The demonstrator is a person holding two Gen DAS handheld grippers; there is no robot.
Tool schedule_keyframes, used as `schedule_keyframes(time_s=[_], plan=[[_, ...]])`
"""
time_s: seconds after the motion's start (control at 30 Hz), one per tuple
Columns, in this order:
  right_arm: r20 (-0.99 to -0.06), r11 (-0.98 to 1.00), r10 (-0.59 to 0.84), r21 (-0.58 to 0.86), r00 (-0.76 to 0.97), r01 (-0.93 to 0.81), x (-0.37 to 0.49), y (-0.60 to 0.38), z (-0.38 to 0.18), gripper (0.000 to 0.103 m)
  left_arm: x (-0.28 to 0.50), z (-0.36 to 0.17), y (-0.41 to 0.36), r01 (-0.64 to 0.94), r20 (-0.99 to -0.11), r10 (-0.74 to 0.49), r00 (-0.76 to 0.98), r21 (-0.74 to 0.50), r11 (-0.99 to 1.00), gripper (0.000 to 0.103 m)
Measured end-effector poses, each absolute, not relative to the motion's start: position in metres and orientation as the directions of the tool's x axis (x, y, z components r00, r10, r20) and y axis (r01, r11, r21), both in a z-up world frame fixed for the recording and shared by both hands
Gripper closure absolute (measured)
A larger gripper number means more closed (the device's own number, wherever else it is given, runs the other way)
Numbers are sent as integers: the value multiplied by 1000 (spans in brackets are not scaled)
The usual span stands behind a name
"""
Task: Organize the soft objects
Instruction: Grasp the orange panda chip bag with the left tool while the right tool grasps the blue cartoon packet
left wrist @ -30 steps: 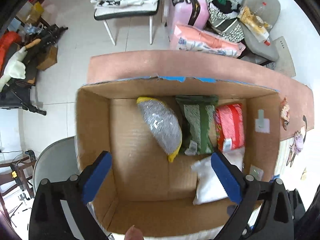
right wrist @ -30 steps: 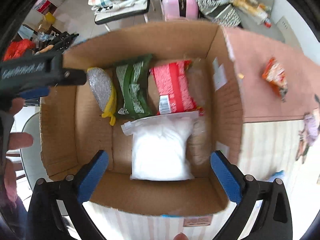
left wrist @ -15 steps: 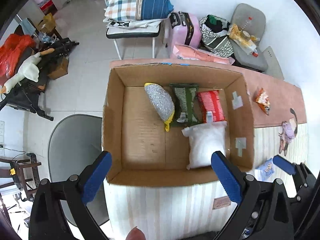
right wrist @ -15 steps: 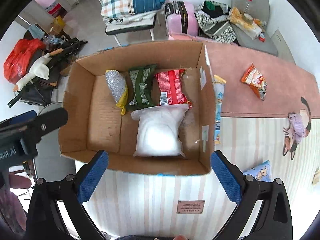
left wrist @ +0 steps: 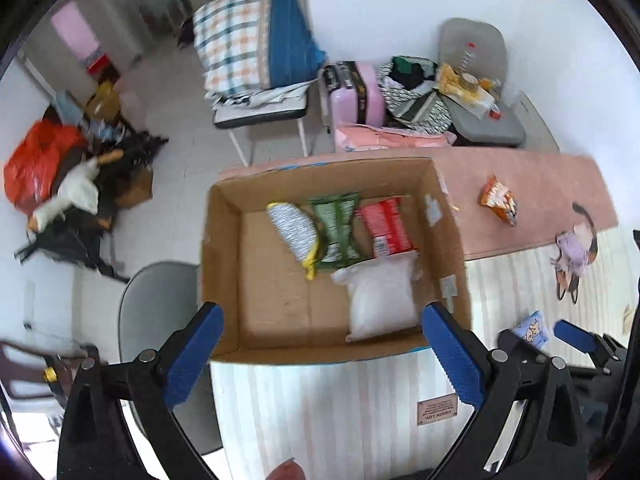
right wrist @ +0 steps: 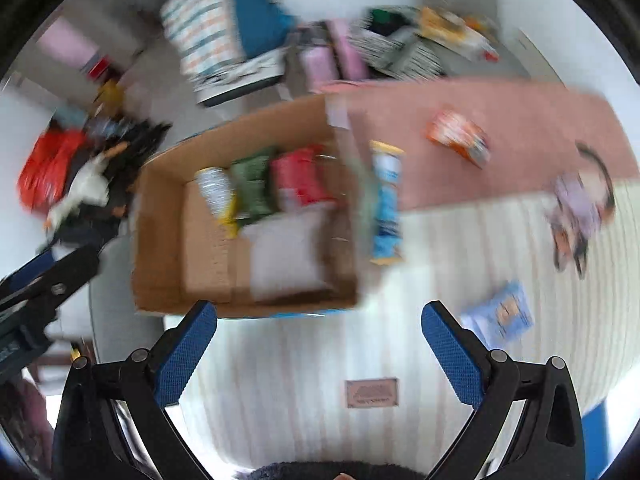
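Note:
An open cardboard box (left wrist: 224, 264) (right wrist: 160, 240) sits on the table. It holds a silver-and-yellow bag (left wrist: 294, 230), a green bag (left wrist: 334, 228), a red bag (left wrist: 384, 228) and a white soft pack (left wrist: 380, 300). My left gripper (left wrist: 320, 356) is open and empty, above the box's near edge. My right gripper (right wrist: 318, 354) is open and empty, above the striped cloth near the box. A blue-and-yellow packet (right wrist: 386, 204) lies right of the box. An orange snack bag (left wrist: 500, 200) (right wrist: 458, 138) and a small blue packet (left wrist: 530, 330) (right wrist: 500, 316) lie on the table.
The table has a pink cloth (left wrist: 520, 168) at the back and a striped cloth (left wrist: 340, 400) in front. A cat-shaped toy (left wrist: 572, 248) lies at the right. A grey chair (left wrist: 156, 312) stands left of the table. Chairs, a pink suitcase (left wrist: 360, 92) and clutter fill the floor behind.
Both grippers have pulled back and up from the box, so more of the table shows. The right wrist view has swung right and is blurred. The box contents have not moved.

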State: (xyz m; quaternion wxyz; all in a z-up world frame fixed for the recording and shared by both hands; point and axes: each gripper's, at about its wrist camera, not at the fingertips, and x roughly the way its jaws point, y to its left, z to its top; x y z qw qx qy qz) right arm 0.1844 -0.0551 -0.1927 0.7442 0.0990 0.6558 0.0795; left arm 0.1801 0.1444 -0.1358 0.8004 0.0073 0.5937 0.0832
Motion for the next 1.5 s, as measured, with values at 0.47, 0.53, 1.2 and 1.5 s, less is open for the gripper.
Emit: schedule_keyframes(time_s=[0.47,0.53,1.2,1.5], plan=[[-954,755,286,167,-89,635,174,-246,-380,0,289,-233,-23,180,-965,214,155,240,954,1],[-943,739,309,157,-122,655,175,-244,-398,3,299,-244,-38,200,-964,227,140,252,947,1],[-991,950,29,-12,-129,311,261,-287,-382,54,450,-408,-66,-441,-925,-320,-207,-204,874,1],[-989,978,7,-23,-146,207,282,-275,-386,54,473,-423,-102,-157,-980,-13,-197,18,987,16]])
